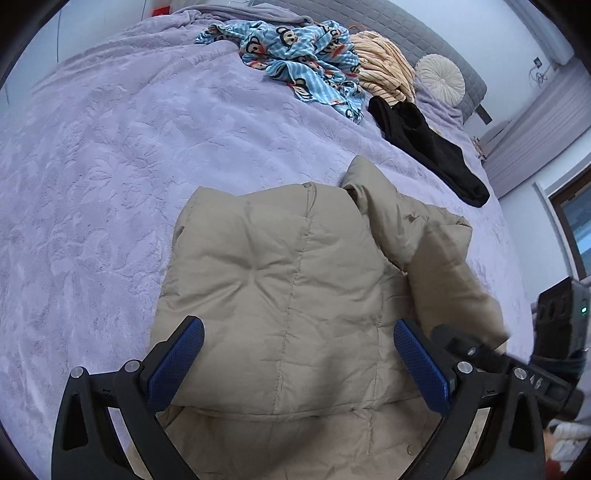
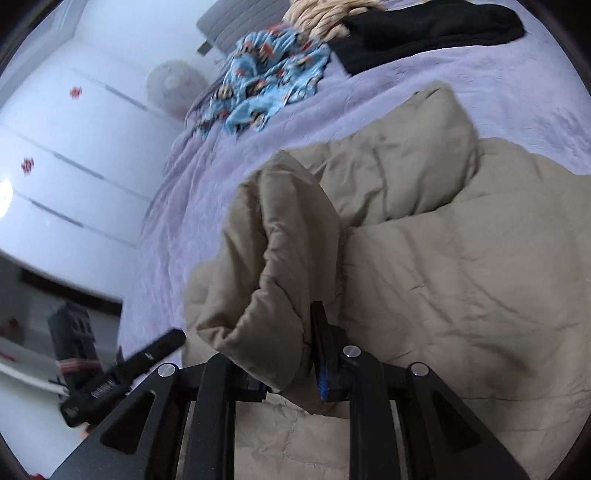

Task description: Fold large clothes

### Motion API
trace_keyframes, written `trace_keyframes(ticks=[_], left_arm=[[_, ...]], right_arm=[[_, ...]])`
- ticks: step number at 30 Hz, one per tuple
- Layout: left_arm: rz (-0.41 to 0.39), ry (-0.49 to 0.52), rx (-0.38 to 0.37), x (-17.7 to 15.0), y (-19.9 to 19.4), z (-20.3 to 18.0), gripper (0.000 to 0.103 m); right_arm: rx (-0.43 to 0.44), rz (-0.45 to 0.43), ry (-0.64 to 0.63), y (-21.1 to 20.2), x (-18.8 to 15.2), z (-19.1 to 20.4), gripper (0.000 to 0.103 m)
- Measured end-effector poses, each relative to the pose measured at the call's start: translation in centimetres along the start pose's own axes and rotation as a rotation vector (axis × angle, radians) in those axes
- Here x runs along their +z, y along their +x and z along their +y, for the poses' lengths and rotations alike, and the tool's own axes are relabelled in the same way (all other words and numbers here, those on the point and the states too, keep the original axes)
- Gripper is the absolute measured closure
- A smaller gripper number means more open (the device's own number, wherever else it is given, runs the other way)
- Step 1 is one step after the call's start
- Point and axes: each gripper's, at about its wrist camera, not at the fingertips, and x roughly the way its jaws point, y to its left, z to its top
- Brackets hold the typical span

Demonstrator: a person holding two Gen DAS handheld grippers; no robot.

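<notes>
Left gripper (image 1: 298,360) hangs over the beige puffer jacket (image 1: 295,295) with its blue-padded fingers (image 1: 177,363) spread wide, nothing between them; whether the pads brush the fabric cannot be told. Right gripper (image 2: 291,354) is clamped on a bunched roll of the same jacket (image 2: 424,258), one blue-edged finger (image 2: 323,354) pressed into the quilted cloth while the other finger is buried behind the fold. The pinched roll rises as a thick ridge up from the gripper toward the middle of the jacket.

The jacket lies on the lilac bedspread (image 1: 92,184) at the near edge of the bed, partly folded, with one quilted panel laid over the rest and a sleeve (image 1: 454,266) trailing toward the right edge. Part of the right gripper's body (image 1: 554,332) shows at the right of the left wrist view, just beside that sleeve.

Farther up the bed, well apart from the jacket, lie a black garment (image 1: 424,147), a blue cartoon-monkey print garment (image 1: 306,62) and a cream striped garment (image 1: 384,62), the last two touching. A round pleated cushion (image 1: 439,79) sits against the grey headboard (image 1: 424,33). White wardrobe doors (image 2: 74,147) stand beyond the bed's side in the right wrist view.
</notes>
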Motion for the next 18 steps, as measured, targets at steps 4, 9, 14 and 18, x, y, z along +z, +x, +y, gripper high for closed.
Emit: trace_keyframes(ticks=[4,9,14,18], left_arm=[[0.041,-0.007,-0.081,0.1,0.5,-0.2,0.0],[0.114,0.011,-0.198,-0.1,2.7,-2.1,0.0],[0.202,0.034,-0.286,-0.4,6.7,-5.5,0.0],[0.272,0.026,-0.247,-1.0,9.9,-7.2,0.028]], right_arm=[[0.015,0.071,-0.044,1.2,-2.0,1.0,0.034],[-0.043,0.068,-0.02,-2.8,-5.0,-2.5,0.034],[-0.111,0.062,0.076,-5.7,-7.4,-8.1,0.034],[-0.09,0.025,0.14,-7.3,-8.5,-10.2,0.034]])
